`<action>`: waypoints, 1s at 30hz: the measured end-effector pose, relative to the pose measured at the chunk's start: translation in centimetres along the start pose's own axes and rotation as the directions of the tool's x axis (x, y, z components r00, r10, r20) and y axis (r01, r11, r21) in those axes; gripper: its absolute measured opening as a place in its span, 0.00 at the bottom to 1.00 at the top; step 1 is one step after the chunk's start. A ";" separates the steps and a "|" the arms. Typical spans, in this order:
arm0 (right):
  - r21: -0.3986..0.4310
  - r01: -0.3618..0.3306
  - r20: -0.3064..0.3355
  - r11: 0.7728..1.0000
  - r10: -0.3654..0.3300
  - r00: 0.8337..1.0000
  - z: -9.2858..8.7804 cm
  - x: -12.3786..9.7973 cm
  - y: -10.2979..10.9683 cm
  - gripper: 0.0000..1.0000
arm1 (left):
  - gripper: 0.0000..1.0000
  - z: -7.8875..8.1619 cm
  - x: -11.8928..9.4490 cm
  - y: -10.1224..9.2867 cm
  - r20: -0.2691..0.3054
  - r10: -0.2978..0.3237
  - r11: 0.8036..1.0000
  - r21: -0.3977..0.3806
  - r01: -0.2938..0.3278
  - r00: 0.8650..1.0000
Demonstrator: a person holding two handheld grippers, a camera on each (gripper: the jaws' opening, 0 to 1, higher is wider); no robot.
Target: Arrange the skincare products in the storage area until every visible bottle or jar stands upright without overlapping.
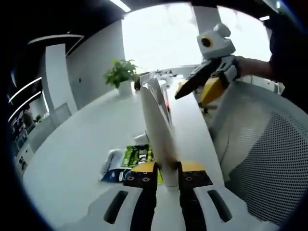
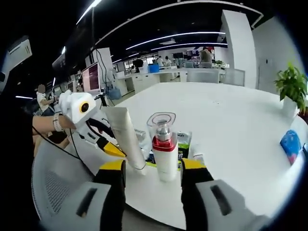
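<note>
— White tube (image 1: 156, 130) stands clamped at its base in the left tongs (image 1: 168, 169), near the table (image 1: 82, 139) edge, beside a red-collared pump bottle (image 2: 164, 149).

— And the right tongs (image 2: 152, 169)?

— Spread apart around that bottle, gripping nothing. Released off-balance, the tall tube would likely topple onto the packets (image 1: 126, 162) or over the edge.
</note>
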State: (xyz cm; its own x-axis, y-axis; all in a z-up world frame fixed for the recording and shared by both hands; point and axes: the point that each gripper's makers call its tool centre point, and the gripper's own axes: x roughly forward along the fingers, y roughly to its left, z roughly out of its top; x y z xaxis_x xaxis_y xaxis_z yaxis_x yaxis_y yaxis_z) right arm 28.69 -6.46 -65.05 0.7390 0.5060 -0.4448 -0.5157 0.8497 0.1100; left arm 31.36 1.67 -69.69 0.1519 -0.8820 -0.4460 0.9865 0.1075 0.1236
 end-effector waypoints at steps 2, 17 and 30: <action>-0.008 0.018 -0.004 1.000 -0.018 1.000 -0.1 0.0 -0.4 0.56 | 0.12 0.1 0.2 0.1 0.000 -0.010 1.000 0.005 0.010 1.000; 0.001 0.025 -0.017 1.000 -0.025 1.000 -0.7 -0.1 -0.7 0.66 | 0.13 0.6 1.5 0.6 -0.011 -0.047 0.997 0.059 0.047 0.999; -0.001 0.016 -0.026 1.000 -0.016 1.000 -0.8 -0.2 -0.7 0.65 | 0.00 -7.7 2.4 -0.3 -0.367 -0.053 0.916 0.353 0.192 0.929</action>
State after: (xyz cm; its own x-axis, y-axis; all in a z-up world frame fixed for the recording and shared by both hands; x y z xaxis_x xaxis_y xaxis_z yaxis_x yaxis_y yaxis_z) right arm 28.55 -7.23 -65.80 0.7358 0.4882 -0.4693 -0.5039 0.8577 0.1023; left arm 31.93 3.05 -77.67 0.1113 -0.6562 -0.7464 0.9110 -0.2327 0.3404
